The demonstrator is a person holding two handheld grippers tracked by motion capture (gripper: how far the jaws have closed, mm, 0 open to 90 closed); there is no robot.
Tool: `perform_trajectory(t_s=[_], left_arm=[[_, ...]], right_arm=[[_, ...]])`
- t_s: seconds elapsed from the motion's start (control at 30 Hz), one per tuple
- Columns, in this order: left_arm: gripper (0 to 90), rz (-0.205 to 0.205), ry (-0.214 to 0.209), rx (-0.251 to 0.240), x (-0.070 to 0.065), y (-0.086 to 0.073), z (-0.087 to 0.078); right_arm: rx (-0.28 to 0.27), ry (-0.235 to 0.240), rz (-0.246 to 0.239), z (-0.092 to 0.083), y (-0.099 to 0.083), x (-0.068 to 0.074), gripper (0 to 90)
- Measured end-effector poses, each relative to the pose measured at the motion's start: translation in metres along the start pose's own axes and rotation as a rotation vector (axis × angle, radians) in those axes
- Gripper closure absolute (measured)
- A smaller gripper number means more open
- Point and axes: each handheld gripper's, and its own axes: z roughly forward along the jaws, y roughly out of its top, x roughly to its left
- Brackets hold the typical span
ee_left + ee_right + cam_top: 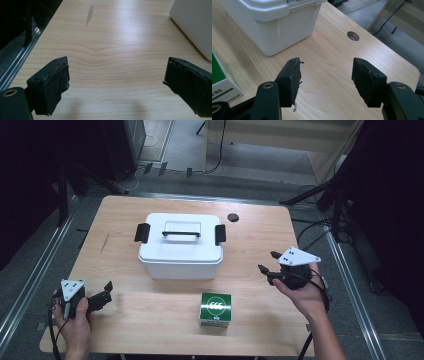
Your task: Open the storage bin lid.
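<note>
Your biggest risk is the white lidded box (180,245), which sits ahead of your right gripper (266,262) and off to the left of its jaws. Its lid is on, with two black clasps (142,232) at the ends and a black handle (181,234) on top. If you swing the right jaws across toward it at this height, one jaw could catch the box wall or rim and shove the whole box along the worktop (250,320).

Next is the green and white carton (216,309), the thing nearest your right jaws, lying low and to their left, well clear of them and just in front of the box. Come at it tilted and you may tip it or push it against the box wall, leaving no room for a jaw on that side.

Your right jaws stand about half open with nothing between them, bare wood below. Your left gripper (102,295) has its jaws wide open and empty too, with the box corner off to their right.

The small round hole (233,217) in the worktop lies beyond the right jaws, out of the way.
</note>
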Motion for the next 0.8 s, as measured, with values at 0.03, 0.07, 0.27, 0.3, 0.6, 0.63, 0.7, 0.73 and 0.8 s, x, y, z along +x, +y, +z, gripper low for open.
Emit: perform_trajectory(t_s=[0.03,0.07,0.27,0.3,0.6,0.63,0.7,0.73,0.8], left_arm=[[6.3,0.001,0.005,-0.005,0.0,0.0,0.0],[6.3,0.001,0.005,-0.005,0.0,0.0,0.0],[6.3,0.035,0.022,-0.02,-0.004,0.0,0.0],[6.2,0.04,0.021,-0.02,-0.004,0.0,0.0],[6.3,0.049,0.031,-0.025,-0.005,0.0,0.001],[6.3,0.051,0.031,-0.026,-0.006,0.0,0.001],[6.3,0.061,0.03,-0.024,-0.007,0.0,0.0],[6.3,0.064,0.032,-0.022,-0.007,0.0,0.0],[6.3,0.064,0.03,-0.022,-0.007,0.0,0.0]], right_arm=[[0.012,0.0,-0.012,0.001,0.005,-0.002,41.2],[0.012,0.0,-0.012,0.001,0.005,-0.002,41.2],[0.094,0.051,-0.074,0.012,0.032,-0.012,41.3],[0.108,0.061,-0.089,0.013,0.037,-0.013,41.3],[0.234,0.167,-0.164,0.026,0.071,-0.025,40.5],[0.241,0.174,-0.172,0.027,0.074,-0.026,40.4],[0.267,0.179,-0.181,0.032,0.085,-0.029,40.3],[0.272,0.186,-0.181,0.033,0.087,-0.031,40.2],[0.28,0.194,-0.184,0.035,0.089,-0.032,40.3]])
